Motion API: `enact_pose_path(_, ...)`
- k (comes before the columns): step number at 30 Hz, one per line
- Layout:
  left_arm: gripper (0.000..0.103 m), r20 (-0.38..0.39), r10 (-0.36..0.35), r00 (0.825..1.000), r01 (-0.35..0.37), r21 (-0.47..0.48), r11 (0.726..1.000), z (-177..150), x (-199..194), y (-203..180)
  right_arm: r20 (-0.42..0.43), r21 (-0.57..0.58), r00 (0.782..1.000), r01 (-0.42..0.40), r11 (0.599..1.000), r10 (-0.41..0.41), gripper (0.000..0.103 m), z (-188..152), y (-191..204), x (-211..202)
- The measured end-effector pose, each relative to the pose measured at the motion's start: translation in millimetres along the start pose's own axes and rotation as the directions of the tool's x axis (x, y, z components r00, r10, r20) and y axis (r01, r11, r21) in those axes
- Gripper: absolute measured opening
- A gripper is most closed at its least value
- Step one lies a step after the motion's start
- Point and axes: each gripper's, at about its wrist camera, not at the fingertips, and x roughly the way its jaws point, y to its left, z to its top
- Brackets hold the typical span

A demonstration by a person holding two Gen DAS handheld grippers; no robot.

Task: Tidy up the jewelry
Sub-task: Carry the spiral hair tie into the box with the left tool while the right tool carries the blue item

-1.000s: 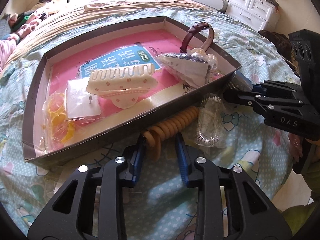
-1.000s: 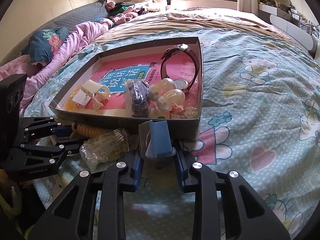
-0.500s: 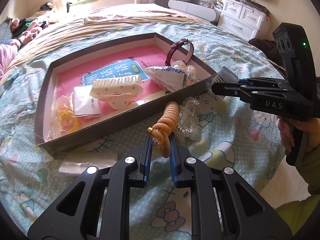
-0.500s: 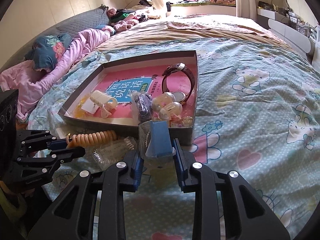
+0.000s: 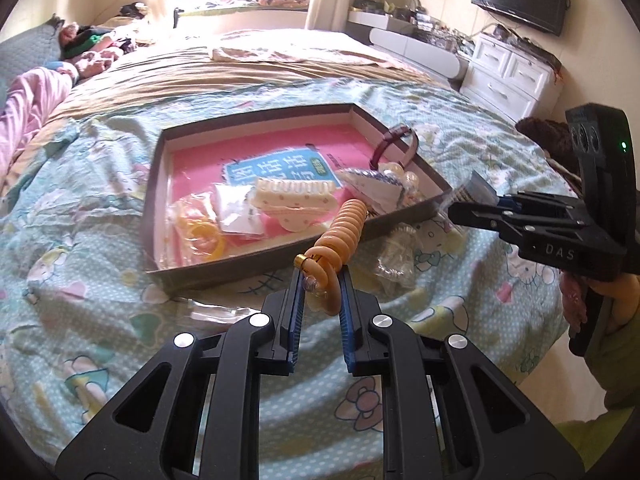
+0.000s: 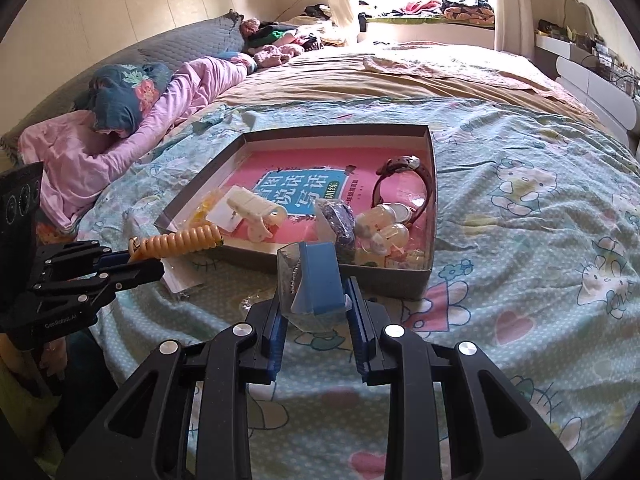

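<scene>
a shallow tray [image 5: 256, 258] lies on the bed [image 5: 100, 320], near its near edge. in the tray, seen from the left wrist view, a bag of rings [image 5: 198, 232] lies at the near left, a hair claw [image 5: 296, 198] in the middle, and a watch [image 5: 394, 142] stands at the far right against the wall. a clear packet [image 5: 394, 258] lies on the bed just beside the tray's near right wall. the left tongs [image 5: 320, 286] hold a coiled cord [image 5: 348, 226] above the tray's near wall. the right tongs [image 6: 316, 300] hold a small bagged card [image 6: 316, 280] near the tray's right corner.
</scene>
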Motion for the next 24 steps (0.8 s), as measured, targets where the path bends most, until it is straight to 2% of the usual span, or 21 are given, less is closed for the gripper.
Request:
enact_pose_path(12, 0.009, 0.038, 0.052, 0.998, -0.047, -0.112, 0.993, 7, -17, 32, 0.029, -0.051, 0.999, -0.034, 0.998, 0.035, 0.026, 18, 23, -1)
enact_pose_path(24, 0.009, 0.042, 0.079, 0.996, -0.071, -0.162, 0.984, 19, -13, 50, 0.058, -0.084, 0.997, -0.045, 0.995, 0.05, 0.026, 41, 36, 14)
